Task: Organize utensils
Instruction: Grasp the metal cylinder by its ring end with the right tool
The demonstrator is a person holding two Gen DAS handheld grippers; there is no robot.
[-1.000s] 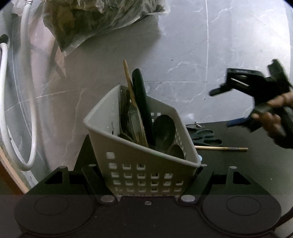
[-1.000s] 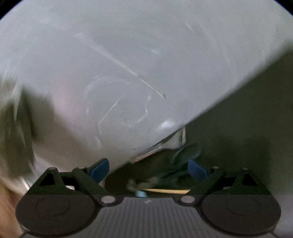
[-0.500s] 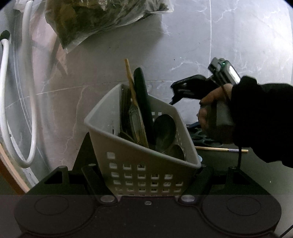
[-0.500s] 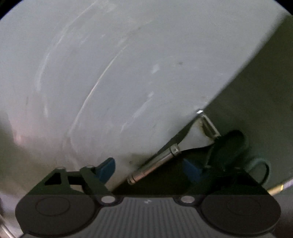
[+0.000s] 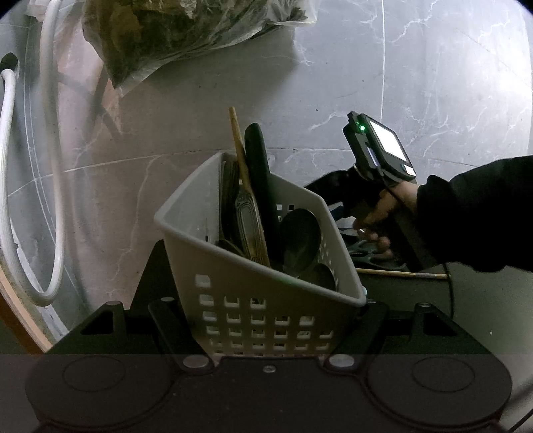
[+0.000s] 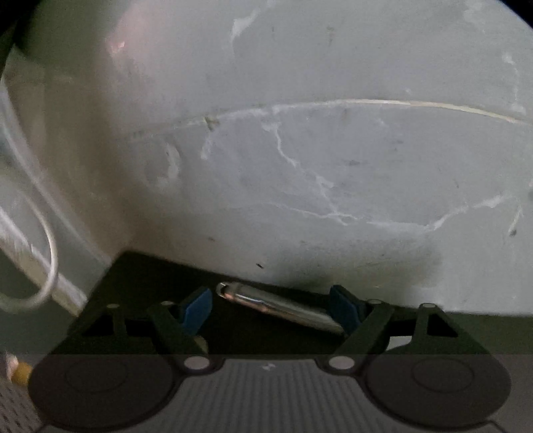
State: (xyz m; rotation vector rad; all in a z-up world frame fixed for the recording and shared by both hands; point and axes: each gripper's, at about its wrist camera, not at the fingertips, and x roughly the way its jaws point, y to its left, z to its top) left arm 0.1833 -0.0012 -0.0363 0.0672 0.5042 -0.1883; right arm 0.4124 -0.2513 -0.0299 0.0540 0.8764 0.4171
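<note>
At nine o'clock of the left wrist view a white hose looped down the marble wall, and at twelve o'clock hung a plastic bag of dark leaves. The left gripper was closed on the white basket, a finger against each side wall, holding it tilted. In it stood a chopstick, a black handle, an engraved metal handle and dark spoons.

At three o'clock of the basket the right gripper reached down to the black counter, where green-handled scissors and a second chopstick lay. Its blue pads stood wide apart and held nothing. Between them lay a shiny metal handle, its long axis running from ten o'clock to four o'clock, its lower end touching the right-side pad. So the right hand was much the nearer, and I judged closing would meet the handle askew.

No readable brand or writing showed; the device screen was blank white.
</note>
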